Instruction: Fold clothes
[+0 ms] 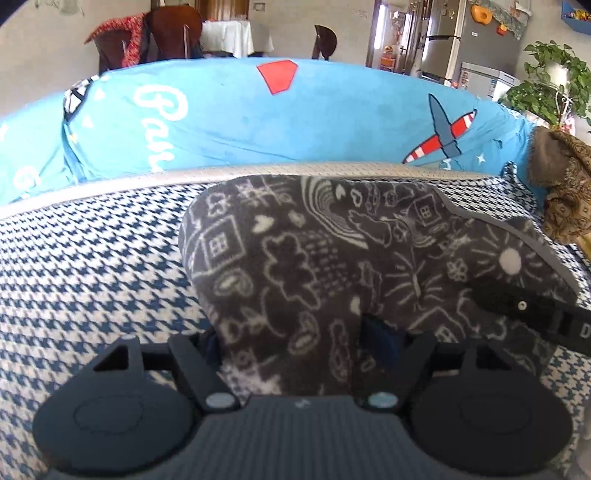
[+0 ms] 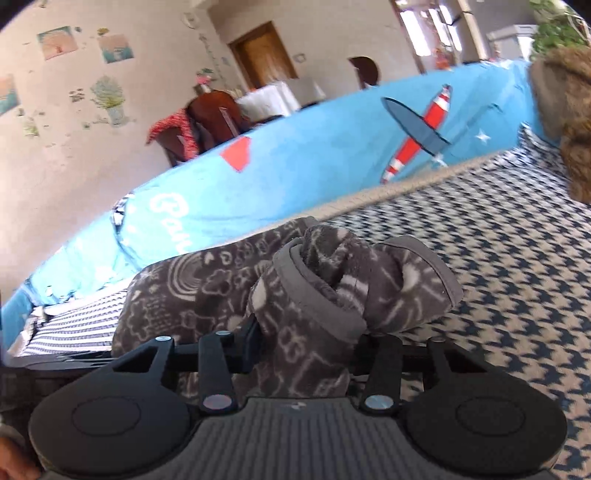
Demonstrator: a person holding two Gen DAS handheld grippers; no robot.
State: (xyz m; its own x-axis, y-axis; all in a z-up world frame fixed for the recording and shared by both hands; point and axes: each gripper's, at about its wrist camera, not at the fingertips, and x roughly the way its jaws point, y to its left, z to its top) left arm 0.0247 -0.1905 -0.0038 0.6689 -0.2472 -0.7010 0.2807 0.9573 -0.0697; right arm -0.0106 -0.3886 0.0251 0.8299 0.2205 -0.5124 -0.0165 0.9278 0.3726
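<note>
A grey fleece garment [image 1: 295,258] with white doodle print lies bunched on the blue-and-white houndstooth cover [image 1: 92,266]. In the left wrist view its near fold runs down between the fingers of my left gripper [image 1: 295,343], which is shut on it; the cloth hides the fingertips. My right gripper [image 2: 310,347] is shut on the garment's [image 2: 295,354] other end, where a grey-trimmed opening [image 2: 317,295] curls up just beyond the fingers. A black finger of the right gripper [image 1: 524,310] shows at the garment's right edge in the left wrist view.
A bright blue blanket [image 1: 295,118] with a plane print drapes over the backrest behind the cover. A brown furry item [image 1: 561,184] lies at the right end. Beyond stand wooden chairs [image 1: 173,33], a fridge [image 1: 450,40] and a potted plant [image 1: 554,81].
</note>
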